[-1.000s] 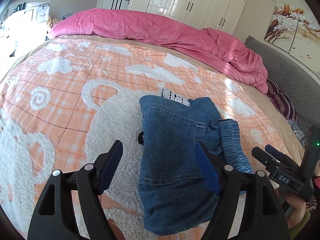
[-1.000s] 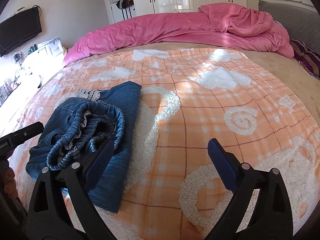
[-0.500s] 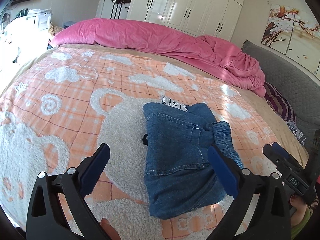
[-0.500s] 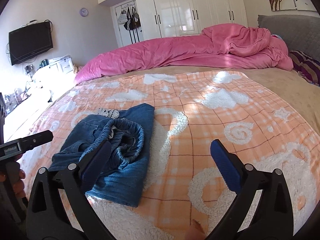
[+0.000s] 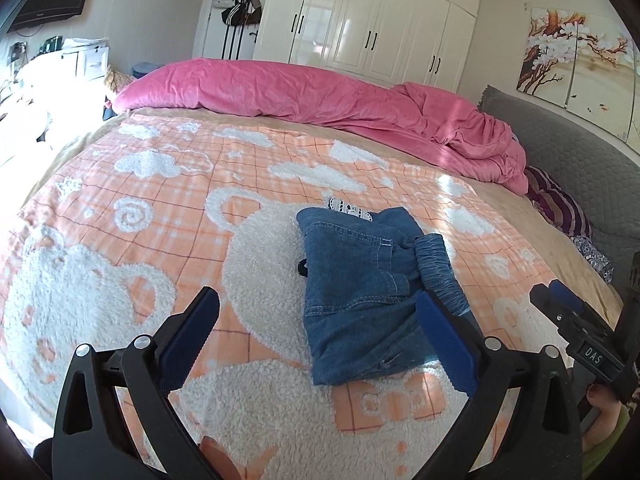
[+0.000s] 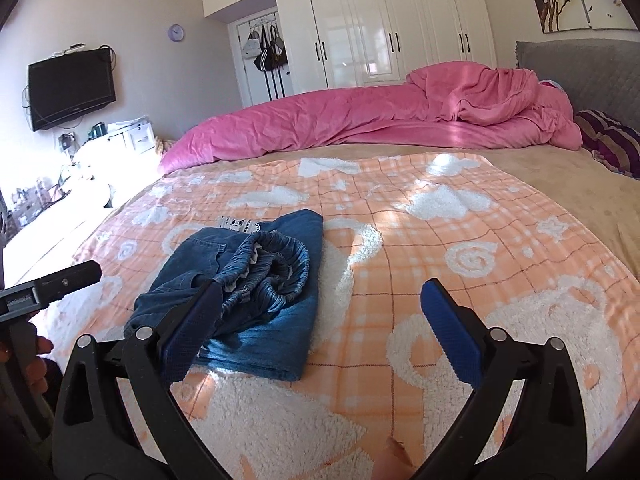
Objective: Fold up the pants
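Blue denim pants [image 5: 360, 284] lie folded in a compact bundle on the orange plaid blanket [image 5: 160, 208], elastic waistband [image 6: 276, 276] bunched on top. My left gripper [image 5: 316, 336] is open and empty, held above the blanket just short of the bundle's near edge. My right gripper [image 6: 320, 328] is open and empty, to the right of the bundle, its left finger in front of the denim. Each gripper shows at the edge of the other's view: the right one [image 5: 576, 328] and the left one [image 6: 48, 284].
A pink duvet [image 5: 320, 100] is heaped along the bed's far side. A grey headboard [image 5: 580, 168] and striped pillow [image 5: 560, 208] are at right. White wardrobes [image 6: 380, 28], a wall TV [image 6: 72, 88] and a cluttered dresser [image 6: 120, 140] stand beyond the bed.
Both grippers have pulled back and risen away from the folded pants. The left gripper's jaws have opened wider. The pants lie still.
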